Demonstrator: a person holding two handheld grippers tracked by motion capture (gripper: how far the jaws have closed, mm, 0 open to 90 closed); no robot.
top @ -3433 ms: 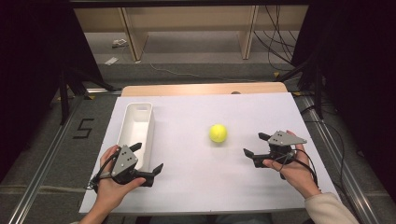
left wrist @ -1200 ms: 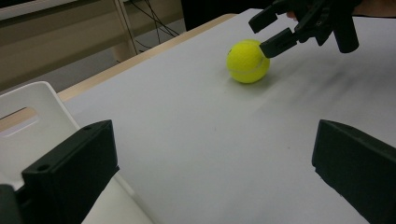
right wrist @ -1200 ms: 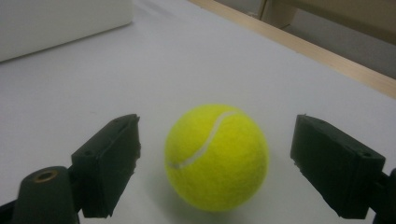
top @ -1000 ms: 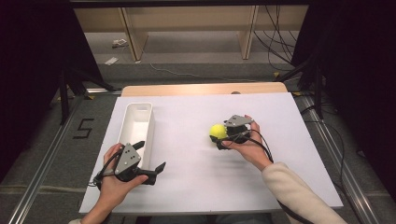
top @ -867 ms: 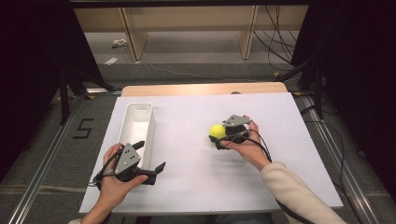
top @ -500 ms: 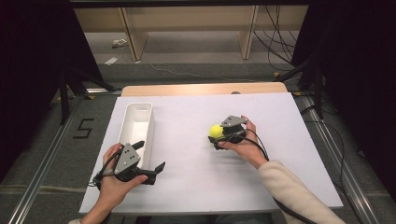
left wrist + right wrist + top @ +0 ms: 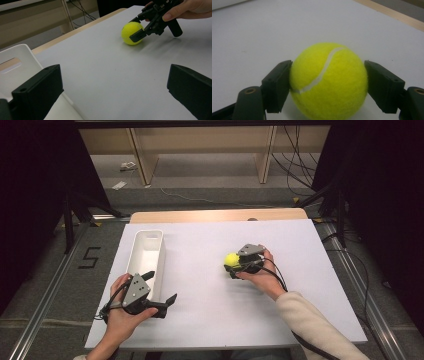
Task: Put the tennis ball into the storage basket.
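Observation:
A yellow tennis ball [image 7: 230, 259] rests on the white table top, right of centre. My right gripper [image 7: 230, 264] is shut on it. In the right gripper view both black jaws press the sides of the ball [image 7: 329, 80]. The left gripper view shows the same ball [image 7: 131, 32] far off, with the other hand's jaws around it. My left gripper [image 7: 161, 286] is open and holds nothing. It sits near the front left of the table, beside the near end of a white bin [image 7: 136, 255].
The long white bin [image 7: 22, 53] lies lengthwise along the left side of the table. The white table top [image 7: 200, 315] has a wooden strip [image 7: 215, 215] along its far edge. Cables trail on the floor at the right.
My right gripper came in from the right side of the table to the ball and closed around it. Over the last second it barely shifted. The left gripper stayed put.

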